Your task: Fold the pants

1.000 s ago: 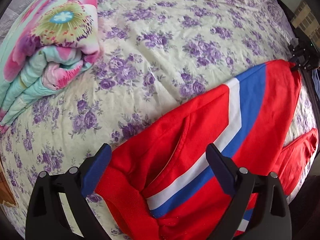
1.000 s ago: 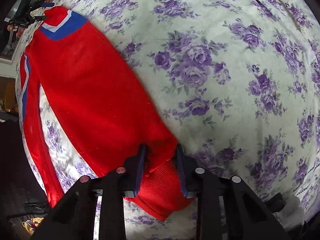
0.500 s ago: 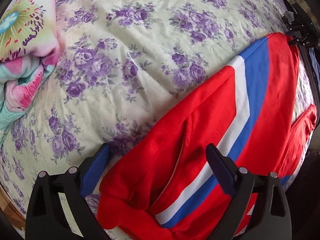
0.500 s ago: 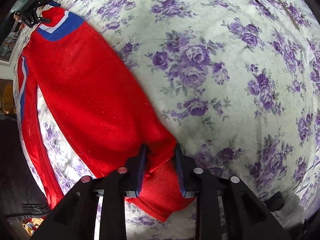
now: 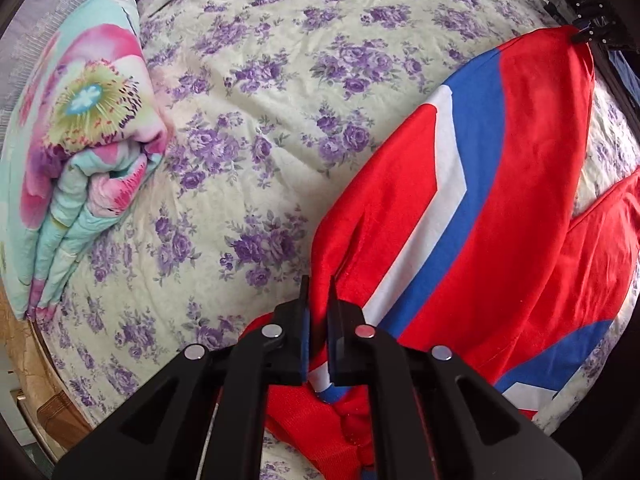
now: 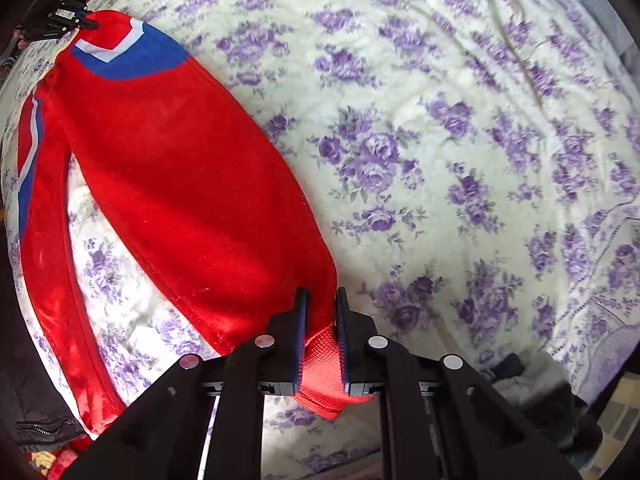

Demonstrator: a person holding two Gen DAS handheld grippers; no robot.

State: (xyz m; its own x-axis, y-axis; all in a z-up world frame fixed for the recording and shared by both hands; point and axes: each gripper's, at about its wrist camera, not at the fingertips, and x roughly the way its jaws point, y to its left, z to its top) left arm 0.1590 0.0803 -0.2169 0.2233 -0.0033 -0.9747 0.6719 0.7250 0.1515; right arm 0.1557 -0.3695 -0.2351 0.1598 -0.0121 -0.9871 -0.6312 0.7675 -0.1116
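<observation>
Red pants point(image 5: 500, 208) with a white and blue stripe lie on a floral bedsheet. My left gripper point(image 5: 318, 292) is shut on the waist end of the pants, with red cloth pinched between its fingers. My right gripper point(image 6: 320, 304) is shut on the ribbed red cuff point(image 6: 322, 364) of the upper leg. In the right wrist view the pants point(image 6: 180, 168) stretch away to the far left, where the left gripper point(image 6: 60, 16) shows small. The other leg point(image 6: 52, 260) runs along the bed's left edge. The right gripper shows far off in the left wrist view point(image 5: 592, 28).
A folded floral quilt point(image 5: 76, 152) in pink and turquoise lies at the left of the bed. The purple-flowered sheet point(image 6: 460, 140) stretches to the right of the pants. The bed edge and wooden floor point(image 5: 24, 368) are at the lower left. Dark clothing point(image 6: 36, 420) lies off the bed.
My left gripper was open over the waist and has closed on the red cloth. The right gripper has stayed shut on the cuff.
</observation>
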